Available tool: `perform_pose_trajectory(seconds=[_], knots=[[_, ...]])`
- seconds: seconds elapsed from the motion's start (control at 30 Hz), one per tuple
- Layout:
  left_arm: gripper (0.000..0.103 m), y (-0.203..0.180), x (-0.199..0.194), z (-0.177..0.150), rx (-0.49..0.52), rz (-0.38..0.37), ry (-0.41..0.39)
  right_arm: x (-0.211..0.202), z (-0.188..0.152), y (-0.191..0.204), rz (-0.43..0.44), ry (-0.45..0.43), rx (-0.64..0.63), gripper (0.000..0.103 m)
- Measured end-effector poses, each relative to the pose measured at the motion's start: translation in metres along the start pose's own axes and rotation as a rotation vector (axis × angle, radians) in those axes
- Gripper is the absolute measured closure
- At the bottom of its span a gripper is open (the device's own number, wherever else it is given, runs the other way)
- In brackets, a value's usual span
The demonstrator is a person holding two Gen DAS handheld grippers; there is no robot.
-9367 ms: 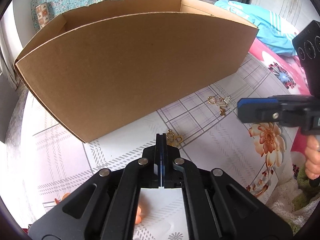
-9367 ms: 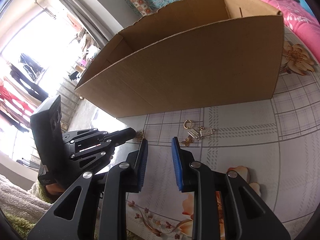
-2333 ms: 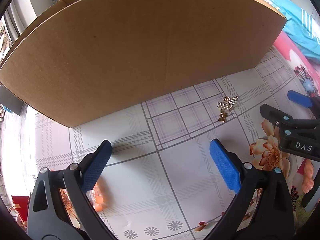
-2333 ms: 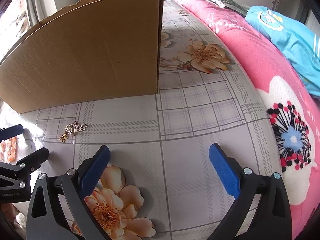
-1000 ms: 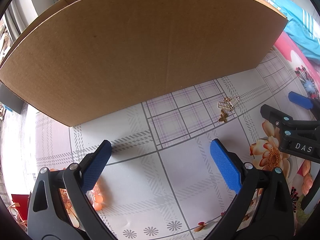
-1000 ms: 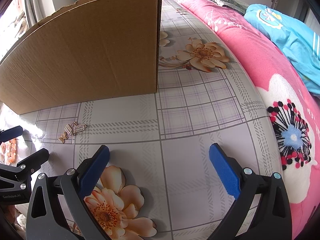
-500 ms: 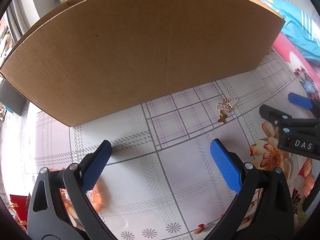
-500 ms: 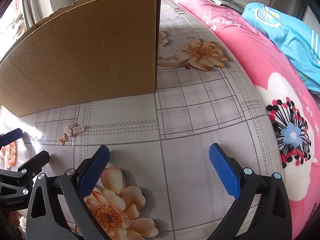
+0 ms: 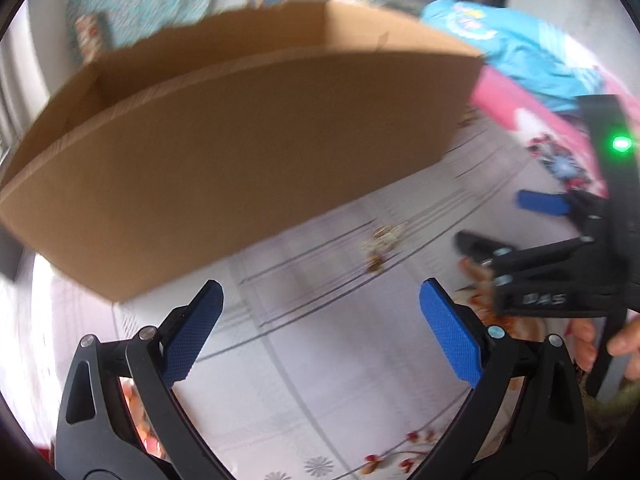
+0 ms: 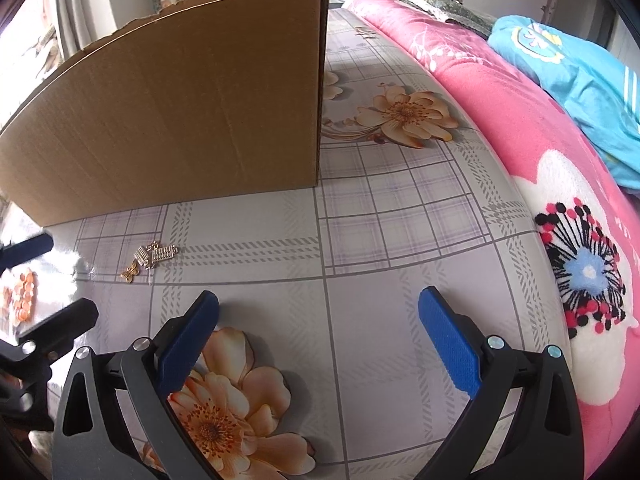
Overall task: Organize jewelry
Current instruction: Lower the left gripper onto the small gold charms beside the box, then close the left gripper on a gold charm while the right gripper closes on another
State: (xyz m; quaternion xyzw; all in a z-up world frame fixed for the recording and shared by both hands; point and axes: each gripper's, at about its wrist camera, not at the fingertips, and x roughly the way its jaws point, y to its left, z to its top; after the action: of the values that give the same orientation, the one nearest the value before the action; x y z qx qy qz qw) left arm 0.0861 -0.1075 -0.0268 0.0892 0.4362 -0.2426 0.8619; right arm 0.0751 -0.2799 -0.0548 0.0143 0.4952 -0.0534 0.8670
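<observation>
**A:** Why are both claws held so wide? Start nearest.

**B:** The left claw (image 9: 320, 328) has its 2 blue pads spread with nothing between them, and so does the right claw (image 10: 318, 330). I judge neither has settled on a piece to pick up. Both hang above the plaid, flower-printed tablecloth on the table (image 10: 400, 216).

**A:** Where is the jewelry?

**B:** A small cluster of gold and silver charms (image 10: 150, 260) lies loose on the cloth, ahead and left of the right claw, near the front wall of the tall brown cardboard box (image 10: 180, 108) but not touching it. From the left wrist view the cluster (image 9: 382, 246) sits ahead and to the right, between the 2 claws.

**A:** And the box?

**B:** Open-topped and close by; I take it as the place the pieces go.

**A:** What can't you make out?

**B:** The left view is blurred, so the charms smear together. The box's inside is hidden. Some orange beads (image 10: 24, 294) at the left edge are cut off. Beyond lie a pink floral blanket (image 10: 500, 112) and turquoise cloth (image 10: 568, 68).
</observation>
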Motion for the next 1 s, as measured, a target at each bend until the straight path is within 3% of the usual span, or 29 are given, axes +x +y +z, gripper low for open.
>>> perform_pose_trajectory(seconds=[0.1, 0.17, 0.27, 0.57, 0.83, 1.0], knots=[[0.015, -0.009, -0.002, 0.004, 0.065, -0.018, -0.038, -0.002, 0.001, -0.001, 0.021, 0.015, -0.007, 0.006], [0.034, -0.016, 0.0, 0.004, 0.094, -0.021, -0.028, -0.003, 0.002, -0.003, 0.041, 0.023, 0.0, 0.006], [0.05, -0.023, 0.009, 0.001, 0.106, -0.045, 0.003, -0.005, 0.002, -0.007, 0.078, 0.021, 0.003, 0.006], [0.088, -0.038, 0.021, 0.001, 0.131, -0.079, 0.048, -0.008, -0.001, -0.015, 0.136, 0.005, 0.017, 0.006], [0.097, -0.041, 0.025, 0.003, 0.166, -0.044, 0.055, -0.007, 0.0, -0.018, 0.141, -0.003, 0.02, 0.006], [0.097, -0.038, 0.024, 0.002, 0.16, -0.057, 0.051, -0.007, 0.001, -0.018, 0.14, -0.003, 0.019, 0.006]])
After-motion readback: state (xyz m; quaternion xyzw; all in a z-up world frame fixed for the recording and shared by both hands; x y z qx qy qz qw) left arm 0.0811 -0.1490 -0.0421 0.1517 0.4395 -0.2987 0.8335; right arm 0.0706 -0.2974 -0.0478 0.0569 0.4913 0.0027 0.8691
